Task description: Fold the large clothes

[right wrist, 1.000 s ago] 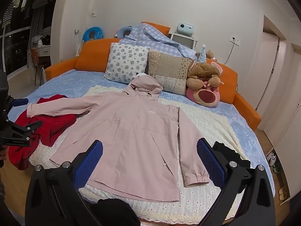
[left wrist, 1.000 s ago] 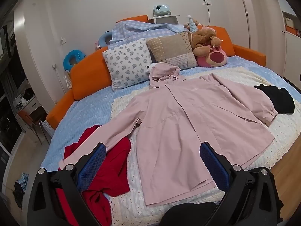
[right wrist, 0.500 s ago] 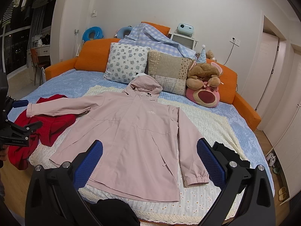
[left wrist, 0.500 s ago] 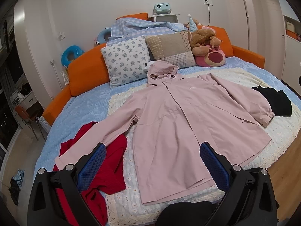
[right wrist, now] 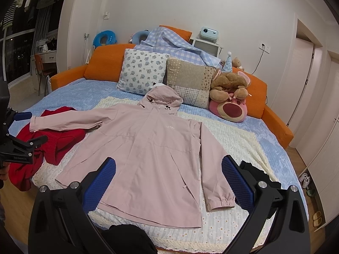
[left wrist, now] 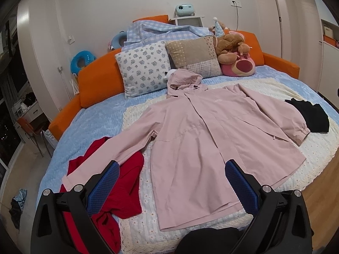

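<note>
Jacket (right wrist: 148, 154) flat on bed (right wrist: 273, 146), unfolded.
Both your claws, left gripper (left wrist: 171, 185) and right gripper (right wrist: 168, 180), are released, holding nothing; grab sleeve cuffs first.

Jacket (right wrist: 152, 154): pink, spread flat on bed (right wrist: 264, 146)
Right gripper (right wrist: 168, 176): jaws wide apart, empty
Red garment (right wrist: 53, 139): under jacket's sleeve

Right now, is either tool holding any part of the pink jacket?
No. The left tool and right tool are both open, above the pink jacket, which lies flat on the bed.
</note>
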Demonstrator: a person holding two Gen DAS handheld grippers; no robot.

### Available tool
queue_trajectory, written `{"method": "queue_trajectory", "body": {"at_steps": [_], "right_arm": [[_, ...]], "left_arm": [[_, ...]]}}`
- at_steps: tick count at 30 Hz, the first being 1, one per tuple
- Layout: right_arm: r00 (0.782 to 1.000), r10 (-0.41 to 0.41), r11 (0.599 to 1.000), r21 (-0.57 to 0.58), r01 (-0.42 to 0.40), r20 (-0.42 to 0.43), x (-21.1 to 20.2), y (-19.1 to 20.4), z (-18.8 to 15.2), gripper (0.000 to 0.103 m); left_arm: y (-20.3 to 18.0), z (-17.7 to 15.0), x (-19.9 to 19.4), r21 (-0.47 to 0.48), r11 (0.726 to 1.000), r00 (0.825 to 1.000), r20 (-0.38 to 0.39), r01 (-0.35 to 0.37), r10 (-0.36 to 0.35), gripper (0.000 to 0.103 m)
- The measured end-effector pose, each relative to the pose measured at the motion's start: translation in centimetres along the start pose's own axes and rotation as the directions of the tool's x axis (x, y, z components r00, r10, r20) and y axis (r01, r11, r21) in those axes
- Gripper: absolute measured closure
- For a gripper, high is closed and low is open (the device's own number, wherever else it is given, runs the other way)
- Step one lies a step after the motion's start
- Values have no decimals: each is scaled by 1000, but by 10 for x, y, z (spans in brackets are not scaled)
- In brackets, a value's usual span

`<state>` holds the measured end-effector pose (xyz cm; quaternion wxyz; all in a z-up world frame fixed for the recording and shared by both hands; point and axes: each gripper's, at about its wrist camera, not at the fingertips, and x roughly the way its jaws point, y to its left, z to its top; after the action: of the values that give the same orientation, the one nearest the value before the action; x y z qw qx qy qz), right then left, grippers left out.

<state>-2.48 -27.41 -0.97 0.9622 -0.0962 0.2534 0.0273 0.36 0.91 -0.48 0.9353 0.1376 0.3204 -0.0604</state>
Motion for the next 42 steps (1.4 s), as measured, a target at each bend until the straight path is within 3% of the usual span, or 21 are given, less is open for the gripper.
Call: {"method": "queue_trajectory", "body": {"at_steps": [19,42], "right_arm": [[1000,8,1000,-3,-8,24,-9,-1,17,4],[999,11,1000,-6,-11,33,-15,4,13,4]], "left_arm": [[5,0,-17,-32,999,999,43,-26,27,2],[7,2,-27,-63,998,998,61,13,-9,2]]}}
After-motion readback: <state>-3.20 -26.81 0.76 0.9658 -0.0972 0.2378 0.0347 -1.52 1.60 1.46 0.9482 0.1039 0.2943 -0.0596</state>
